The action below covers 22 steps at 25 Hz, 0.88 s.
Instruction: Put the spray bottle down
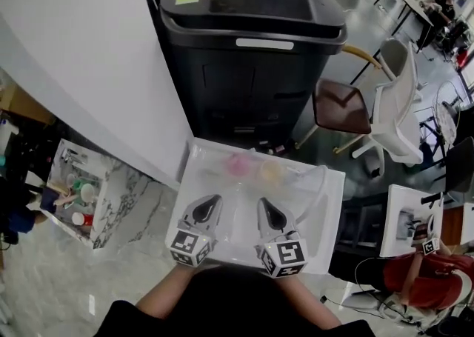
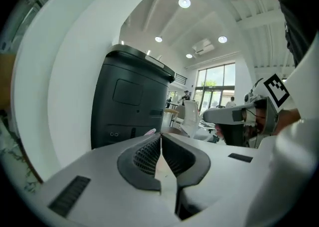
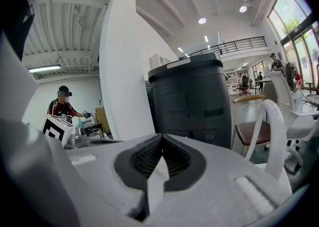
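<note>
No spray bottle can be made out in any view. In the head view my left gripper (image 1: 213,201) and right gripper (image 1: 265,204) hover side by side over a white table (image 1: 329,202), close to its near edge. Both point away from me. The left gripper (image 2: 160,135) has its jaws pressed together with nothing between them. The right gripper (image 3: 162,136) is shut and empty in the same way. A blurred pink thing (image 1: 238,164) and a blurred yellowish thing (image 1: 271,172) lie on the table beyond the fingertips.
A tall black machine (image 1: 252,39) stands just behind the table. A white wall (image 1: 89,69) runs along the left. A brown-seated chair (image 1: 341,106) and a white chair (image 1: 396,106) stand to the right. A white curved bar (image 3: 273,121) rises at the table's right side.
</note>
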{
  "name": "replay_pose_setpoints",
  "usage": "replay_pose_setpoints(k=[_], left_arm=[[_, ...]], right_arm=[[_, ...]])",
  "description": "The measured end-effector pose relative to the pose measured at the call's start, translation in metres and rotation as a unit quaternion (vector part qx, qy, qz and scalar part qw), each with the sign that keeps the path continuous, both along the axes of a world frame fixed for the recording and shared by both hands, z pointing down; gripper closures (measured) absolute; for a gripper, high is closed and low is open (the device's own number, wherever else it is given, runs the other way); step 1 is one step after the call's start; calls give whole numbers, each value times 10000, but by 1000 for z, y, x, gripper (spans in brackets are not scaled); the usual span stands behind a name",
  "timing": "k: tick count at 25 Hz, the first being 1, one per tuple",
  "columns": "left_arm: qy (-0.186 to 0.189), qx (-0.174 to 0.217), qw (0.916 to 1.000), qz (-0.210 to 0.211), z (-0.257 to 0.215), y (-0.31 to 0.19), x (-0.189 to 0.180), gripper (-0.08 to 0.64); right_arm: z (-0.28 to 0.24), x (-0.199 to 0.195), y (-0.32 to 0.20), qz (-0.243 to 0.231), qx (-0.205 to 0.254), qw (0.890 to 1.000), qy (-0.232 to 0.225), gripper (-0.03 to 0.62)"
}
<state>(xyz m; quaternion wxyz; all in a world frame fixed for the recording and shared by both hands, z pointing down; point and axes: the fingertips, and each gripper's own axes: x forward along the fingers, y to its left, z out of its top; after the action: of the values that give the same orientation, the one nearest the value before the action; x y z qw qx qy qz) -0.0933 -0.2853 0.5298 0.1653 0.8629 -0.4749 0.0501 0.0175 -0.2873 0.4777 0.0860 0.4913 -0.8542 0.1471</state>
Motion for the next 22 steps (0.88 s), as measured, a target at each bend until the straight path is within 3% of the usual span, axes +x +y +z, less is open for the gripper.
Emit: replay_pose_setpoints(k=[3,8,16,22], left_arm=[[-115,25,9998,-159,-17,23,6,541],[0,-52,9996,-283,-40,40,6,543],[73,251,9995,-159,-70,34,25,543],[131,254,9996,66,-77,35,46,543]], right_arm=[[-4,2,12,-77,13,10000,-38,595],[-10,18,20,13,65,9998,167,595],[-30,52,18,372,276,9986,244,595],[-36,70,23,583,296,9976,234,595]])
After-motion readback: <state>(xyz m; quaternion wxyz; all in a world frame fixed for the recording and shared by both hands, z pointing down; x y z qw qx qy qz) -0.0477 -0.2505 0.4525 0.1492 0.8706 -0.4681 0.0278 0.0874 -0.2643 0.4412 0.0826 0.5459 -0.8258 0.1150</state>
